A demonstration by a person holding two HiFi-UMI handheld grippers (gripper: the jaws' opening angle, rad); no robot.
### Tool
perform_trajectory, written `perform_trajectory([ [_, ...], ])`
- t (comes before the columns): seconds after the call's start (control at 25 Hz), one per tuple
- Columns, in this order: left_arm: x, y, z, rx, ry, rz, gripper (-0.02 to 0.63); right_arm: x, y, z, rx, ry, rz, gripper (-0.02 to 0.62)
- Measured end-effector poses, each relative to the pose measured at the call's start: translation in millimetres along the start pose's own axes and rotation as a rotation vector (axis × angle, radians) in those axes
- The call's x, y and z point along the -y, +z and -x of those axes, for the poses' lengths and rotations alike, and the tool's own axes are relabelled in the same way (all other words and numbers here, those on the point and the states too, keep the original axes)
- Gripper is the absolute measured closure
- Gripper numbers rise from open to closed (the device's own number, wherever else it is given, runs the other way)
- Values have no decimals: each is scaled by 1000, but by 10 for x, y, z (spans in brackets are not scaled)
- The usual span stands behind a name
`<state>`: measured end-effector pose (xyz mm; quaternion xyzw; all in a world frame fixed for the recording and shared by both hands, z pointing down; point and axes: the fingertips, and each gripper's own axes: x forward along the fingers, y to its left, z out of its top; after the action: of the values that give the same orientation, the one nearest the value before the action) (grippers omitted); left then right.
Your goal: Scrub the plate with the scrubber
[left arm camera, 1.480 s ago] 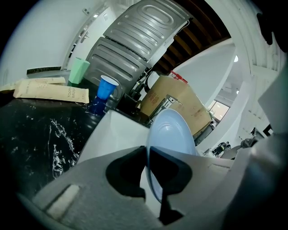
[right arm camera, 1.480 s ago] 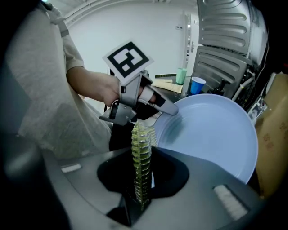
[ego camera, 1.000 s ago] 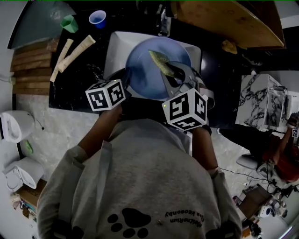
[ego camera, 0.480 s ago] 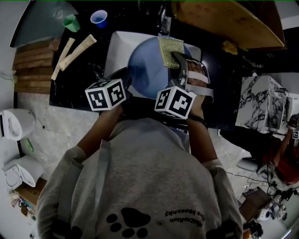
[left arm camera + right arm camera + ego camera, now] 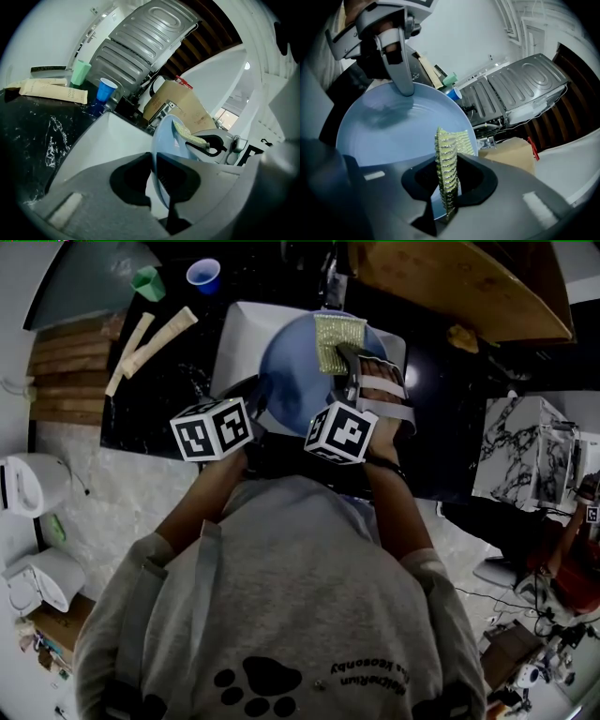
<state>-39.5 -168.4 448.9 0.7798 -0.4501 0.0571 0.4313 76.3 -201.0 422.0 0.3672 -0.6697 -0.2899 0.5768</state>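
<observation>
Over the sink (image 5: pixel 232 334) at upper centre, the plate (image 5: pixel 291 381) is held tilted by its rim in the left gripper (image 5: pixel 154 164), whose narrow jaws have just been opening slightly, so the scrubber (image 5: pixel 339 338) clamped in the right gripper (image 5: pixel 449 185) can be pressed flat on it.

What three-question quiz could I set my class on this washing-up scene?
1. True or false: the right gripper grips the scrubber.
2. The plate is held over the: A) sink B) floor C) wooden board.
3. Fill in: beside the blue cup stands a ____ cup.
Key: 1 true; 2 A; 3 green.
</observation>
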Motion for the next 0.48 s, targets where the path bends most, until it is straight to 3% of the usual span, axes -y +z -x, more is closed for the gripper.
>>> perform_trajectory([
  [0.24, 6, 24, 5, 15, -9, 13, 571, -136, -12, -89, -12, 39, -29, 523],
  [0.48, -28, 3, 2, 22, -4, 16, 569, -327, -24, -76, -16, 143, -70, 523],
])
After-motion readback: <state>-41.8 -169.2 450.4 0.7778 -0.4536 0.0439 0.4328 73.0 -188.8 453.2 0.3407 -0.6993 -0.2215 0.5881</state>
